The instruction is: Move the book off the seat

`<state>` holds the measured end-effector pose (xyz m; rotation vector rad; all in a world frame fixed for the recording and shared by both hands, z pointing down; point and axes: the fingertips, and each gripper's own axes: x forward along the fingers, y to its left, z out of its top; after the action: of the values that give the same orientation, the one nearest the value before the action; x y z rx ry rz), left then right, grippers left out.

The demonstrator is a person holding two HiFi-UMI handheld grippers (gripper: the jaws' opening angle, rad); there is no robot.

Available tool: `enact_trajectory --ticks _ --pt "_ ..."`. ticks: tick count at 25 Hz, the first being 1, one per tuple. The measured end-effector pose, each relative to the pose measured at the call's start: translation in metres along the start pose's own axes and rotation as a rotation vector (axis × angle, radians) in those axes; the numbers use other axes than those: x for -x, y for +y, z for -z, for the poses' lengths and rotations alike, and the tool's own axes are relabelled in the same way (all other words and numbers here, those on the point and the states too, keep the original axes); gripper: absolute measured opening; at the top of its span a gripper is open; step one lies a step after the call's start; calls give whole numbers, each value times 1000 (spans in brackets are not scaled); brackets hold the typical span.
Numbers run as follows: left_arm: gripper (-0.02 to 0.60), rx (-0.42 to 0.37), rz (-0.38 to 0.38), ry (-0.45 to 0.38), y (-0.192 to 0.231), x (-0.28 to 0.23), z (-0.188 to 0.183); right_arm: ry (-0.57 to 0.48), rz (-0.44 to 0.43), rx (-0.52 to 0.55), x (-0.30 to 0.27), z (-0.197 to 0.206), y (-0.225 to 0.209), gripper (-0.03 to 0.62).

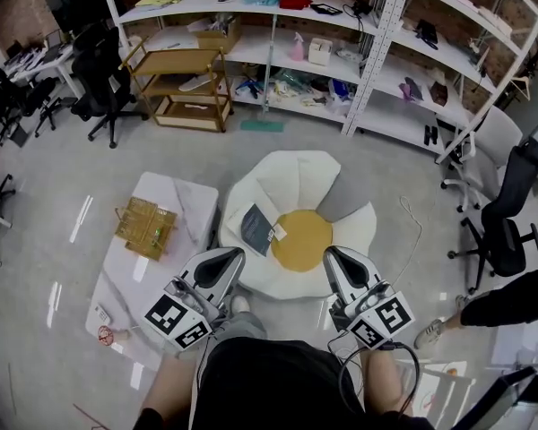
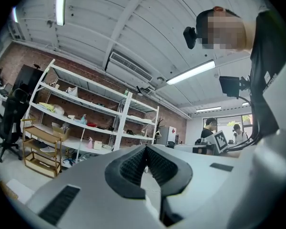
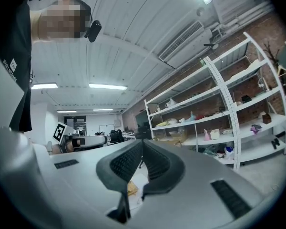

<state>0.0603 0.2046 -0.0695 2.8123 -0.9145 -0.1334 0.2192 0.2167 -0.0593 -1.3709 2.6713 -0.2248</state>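
Note:
A dark grey book (image 1: 255,229) lies flat on the left side of a white flower-shaped seat (image 1: 296,179), beside its round yellow centre (image 1: 302,240). A small white tag rests at the book's right edge. My left gripper (image 1: 236,254) is held level just short of the seat's near left edge, below the book, with its jaws shut on nothing. My right gripper (image 1: 330,253) is at the seat's near right edge, also shut and holding nothing. In the left gripper view the left gripper (image 2: 146,148) points over the room toward the shelves. The right gripper (image 3: 142,142) shows the same in the right gripper view.
A low white table (image 1: 184,206) stands left of the seat with a woven tray (image 1: 146,227) on it. White shelving (image 1: 377,52) and a wooden cart (image 1: 181,83) line the back. Office chairs (image 1: 504,222) and another person's arm (image 1: 511,298) are at the right.

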Motion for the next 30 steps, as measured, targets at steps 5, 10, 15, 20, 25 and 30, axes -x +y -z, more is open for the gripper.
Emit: enact_trajectory --ticks 5,10,15,20,25,30 --pt "3 7 14 22 50 -4 -3 22 19 -16 -48 10 -6 17" --pt "3 14 34 46 101 -7 -5 36 41 -24 -101 16 -12 17" --pt "3 40 50 71 148 -5 5 46 64 -27 -145 27 -14 17" --pt "3 65 44 88 188 2 15 75 85 -27 -176 39 -13 17" --pt "4 85 25 109 216 8 23 103 98 -32 -195 47 -12 17" --pt "5 116 26 150 228 2 37 132 102 -43 -205 53 -19 17"
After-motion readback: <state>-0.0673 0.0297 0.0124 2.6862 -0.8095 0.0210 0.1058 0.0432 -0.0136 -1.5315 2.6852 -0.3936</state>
